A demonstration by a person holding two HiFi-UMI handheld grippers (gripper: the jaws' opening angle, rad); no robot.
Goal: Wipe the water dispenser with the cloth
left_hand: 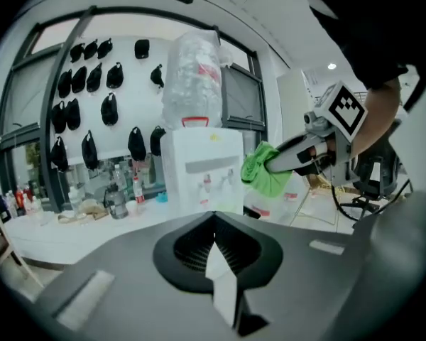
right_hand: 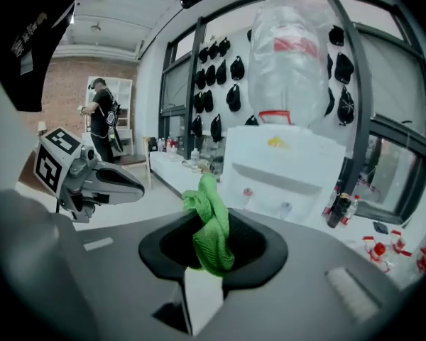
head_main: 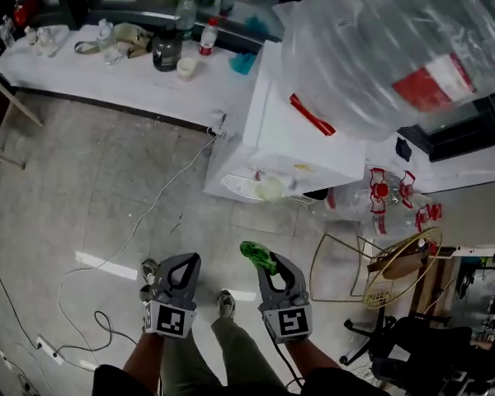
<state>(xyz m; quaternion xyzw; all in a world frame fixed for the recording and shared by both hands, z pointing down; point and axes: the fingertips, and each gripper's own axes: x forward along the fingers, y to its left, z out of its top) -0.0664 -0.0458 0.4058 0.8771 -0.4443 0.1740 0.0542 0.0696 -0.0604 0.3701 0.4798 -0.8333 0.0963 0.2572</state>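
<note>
Two grippers sit low in the head view, both short of the target. The right gripper (head_main: 270, 264) is clenched on the green cloth (head_main: 256, 255), which is bunched and pokes past the tips toward 12 o'clock. The left gripper (head_main: 180, 264) is closed up with nothing in it, just beside the right one at its 9 o'clock.

The water dispenser (head_main: 301, 130) stands on the floor (head_main: 107, 188) at 1 o'clock from the grippers, well apart. It is a white box with a big bottle (head_main: 388, 48) upended on top. A long worktop (head_main: 107, 73) lies at 10 o'clock of it. The cloth is not touching the dispenser, so wiping looks not yet begun.

Step in hand, as I judge it: carry the cloth up to the dispenser.
- Keep the clamp firm so the wad doesn't slip.
- Lead with the cloth, never the hard tips.
- Land on a flat white panel first.
- The wad is small, so overlap the strokes.
- Go light around the taps (right_hand: 248, 191) so none gets pressed.
- Keep the left gripper clear of the stroke path.
- Mind the cable (head_main: 148, 221) underfoot at 10 o'clock and the empty bottles (head_main: 388, 200) by the base.
</note>
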